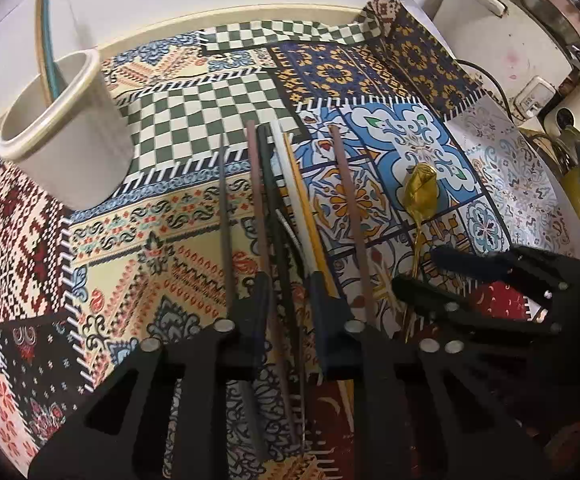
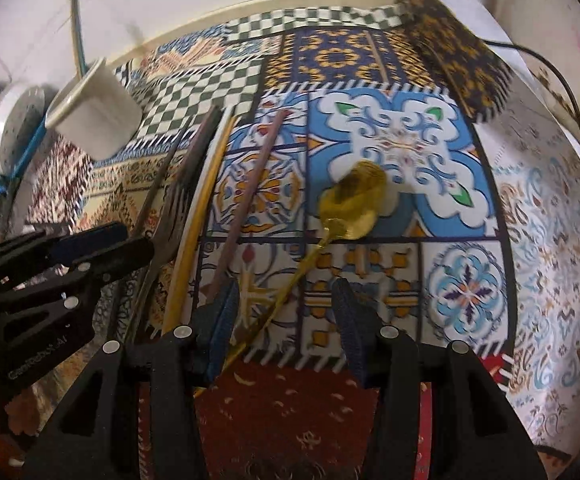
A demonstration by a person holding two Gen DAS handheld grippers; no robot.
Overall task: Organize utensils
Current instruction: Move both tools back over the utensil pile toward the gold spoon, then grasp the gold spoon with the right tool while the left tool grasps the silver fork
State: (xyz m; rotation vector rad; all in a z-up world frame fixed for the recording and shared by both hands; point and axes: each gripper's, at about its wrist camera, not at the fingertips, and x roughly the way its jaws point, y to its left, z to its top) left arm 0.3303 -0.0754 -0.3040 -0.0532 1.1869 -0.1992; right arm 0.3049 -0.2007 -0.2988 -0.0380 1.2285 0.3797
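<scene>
Several chopsticks point(image 1: 278, 200) and a fork lie in a row on the patterned cloth point(image 1: 170, 240). My left gripper point(image 1: 290, 292) is open, its fingers straddling the dark and white sticks. A gold spoon point(image 1: 419, 196) lies to the right of them. A white cup point(image 1: 62, 136) stands at the far left. In the right wrist view my right gripper point(image 2: 286, 304) is open around the gold spoon's point(image 2: 353, 200) handle, low over the cloth. The fork point(image 2: 166, 224), a yellow chopstick point(image 2: 202, 220) and a mauve chopstick point(image 2: 250, 200) lie left of it. The cup point(image 2: 98, 112) is far left.
A white kettle point(image 1: 501, 32) with a black cord point(image 1: 489, 76) and other appliances stand at the back right. A white wall borders the far edge. A white lidded container point(image 2: 6, 128) sits beyond the cup at the left.
</scene>
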